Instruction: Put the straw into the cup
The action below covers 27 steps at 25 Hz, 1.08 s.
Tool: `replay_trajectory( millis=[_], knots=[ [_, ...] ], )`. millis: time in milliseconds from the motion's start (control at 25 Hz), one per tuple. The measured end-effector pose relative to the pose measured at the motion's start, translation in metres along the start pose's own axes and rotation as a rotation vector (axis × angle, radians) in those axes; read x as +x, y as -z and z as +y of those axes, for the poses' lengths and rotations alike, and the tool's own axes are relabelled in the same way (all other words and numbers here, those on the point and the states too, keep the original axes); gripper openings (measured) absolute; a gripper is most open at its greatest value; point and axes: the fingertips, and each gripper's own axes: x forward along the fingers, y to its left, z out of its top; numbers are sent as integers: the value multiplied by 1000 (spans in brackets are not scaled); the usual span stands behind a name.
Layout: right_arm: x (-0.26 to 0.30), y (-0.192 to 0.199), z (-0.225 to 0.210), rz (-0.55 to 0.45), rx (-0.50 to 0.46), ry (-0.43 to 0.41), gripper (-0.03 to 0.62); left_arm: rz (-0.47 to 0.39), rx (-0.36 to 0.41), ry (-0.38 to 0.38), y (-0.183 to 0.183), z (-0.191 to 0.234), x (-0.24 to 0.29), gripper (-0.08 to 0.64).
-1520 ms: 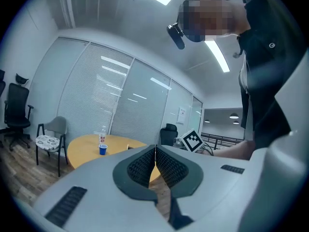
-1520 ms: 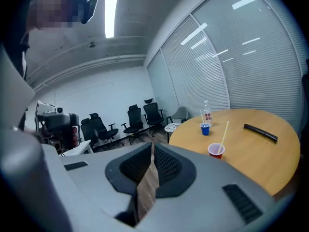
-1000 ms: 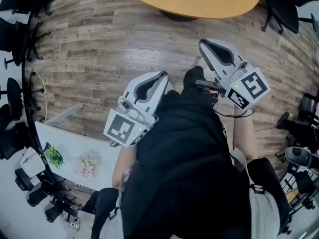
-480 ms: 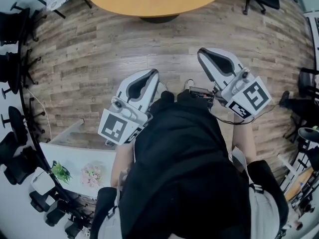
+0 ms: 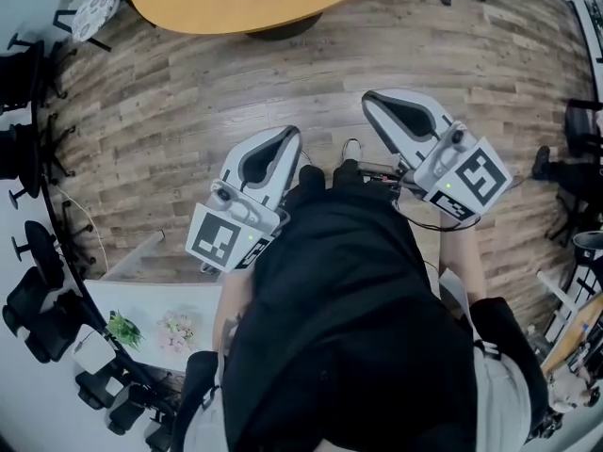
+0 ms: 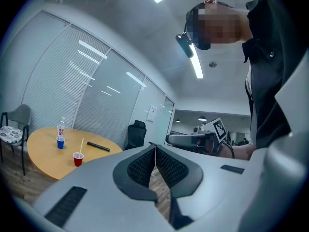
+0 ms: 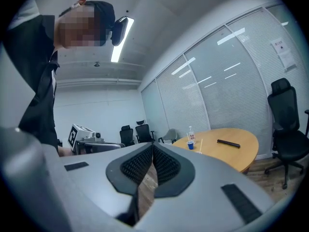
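The left gripper (image 6: 154, 151) and the right gripper (image 7: 152, 153) are both pressed closed on nothing. They are held level at the person's waist, well short of the round table (image 5: 217, 8), likely because nothing is within reach. On that table the straw (image 6: 81, 145) rises at the red cup (image 6: 78, 159); whether it is in the cup or behind it, I can't tell.

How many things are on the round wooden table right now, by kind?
cups: 2, a blue cup and a red cup
straw: 1
bottle: 1
black bar: 1
total: 5
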Motion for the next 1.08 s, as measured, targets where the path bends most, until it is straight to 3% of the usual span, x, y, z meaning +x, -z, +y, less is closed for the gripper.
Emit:
replay_trajectory(
  millis=[360, 1080],
  knots=[
    [-12, 0, -6, -13, -8, 4, 20, -2, 14, 8, -3, -14, 13, 18],
    [2, 2, 3, 6, -35, -28, 18, 1, 7, -8, -2, 0, 4, 18]
  ],
)
